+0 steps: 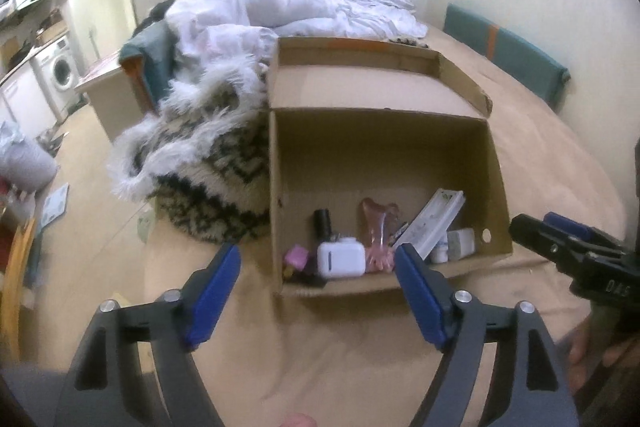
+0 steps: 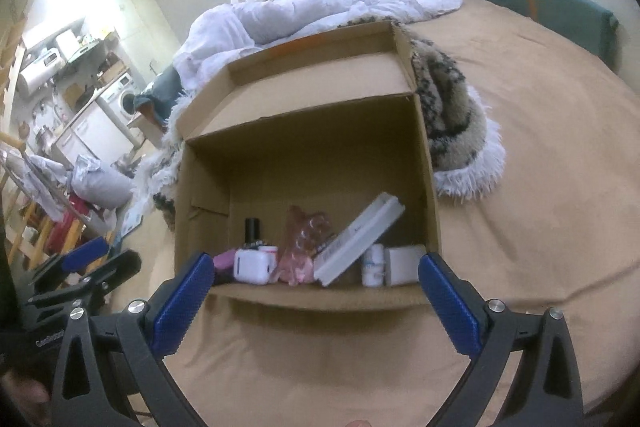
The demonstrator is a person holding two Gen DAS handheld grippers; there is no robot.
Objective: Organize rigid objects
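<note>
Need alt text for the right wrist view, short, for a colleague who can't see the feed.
An open cardboard box sits on a tan bedspread, holding small items along its near wall: a white case, a pink plastic piece and a long white box. The right gripper hangs open and empty before it, the left gripper at the left edge.

Bedroom clutter, bkgd.
White duvet (image 1: 288, 7) rumpled behind shaggy b/w blanket (image 1: 200, 163); washing machine (image 1: 62, 71) far left; teal cushion (image 1: 508, 47) right.

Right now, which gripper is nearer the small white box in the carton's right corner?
Right. The right gripper hangs before the carton, one finger just short of the white box; the left gripper is further over, toward the carton's left side.
</note>
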